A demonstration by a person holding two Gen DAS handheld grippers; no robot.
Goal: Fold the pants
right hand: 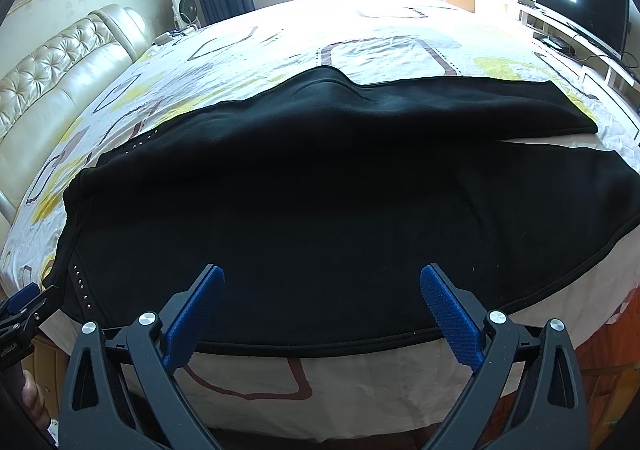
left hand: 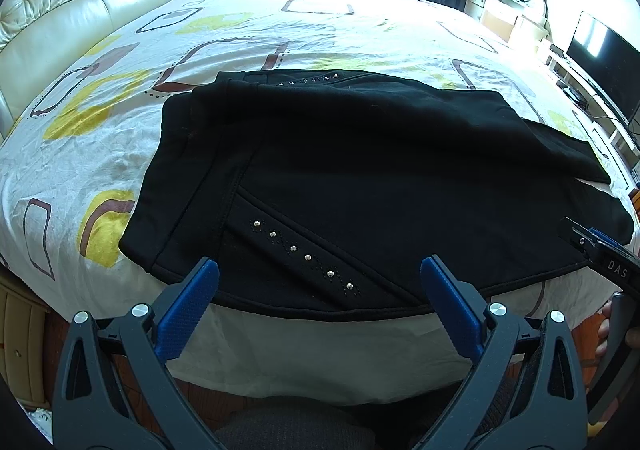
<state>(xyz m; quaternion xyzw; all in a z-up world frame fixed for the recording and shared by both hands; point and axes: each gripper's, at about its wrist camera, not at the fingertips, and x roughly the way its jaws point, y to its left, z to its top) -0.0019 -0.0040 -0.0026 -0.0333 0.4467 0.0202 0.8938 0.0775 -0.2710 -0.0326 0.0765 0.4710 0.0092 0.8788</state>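
1. The black pants (left hand: 360,169) lie spread on the bed (left hand: 240,33), close to its near edge, with their dark-piped hem line running just along that edge.
2. In the left wrist view, a diagonal row of small metal studs (left hand: 306,257) crosses the fabric near the near edge; a second stud row shows on the far part of the garment.
3. One layer of the pants is folded over the other, its far edge lying toward the middle of the bed.
4. The left tongs (left hand: 319,272) hover over the near edge of the bed, the blue pads (left hand: 188,310) wide apart and holding nothing.
5. The right tongs (right hand: 322,278) hang over the same near edge, further toward the right corner, also spread apart and empty.
6. Each view catches the other tool at its side margin.
7. A tufted cream headboard (left hand: 80,1) stands along the bed's left edge.
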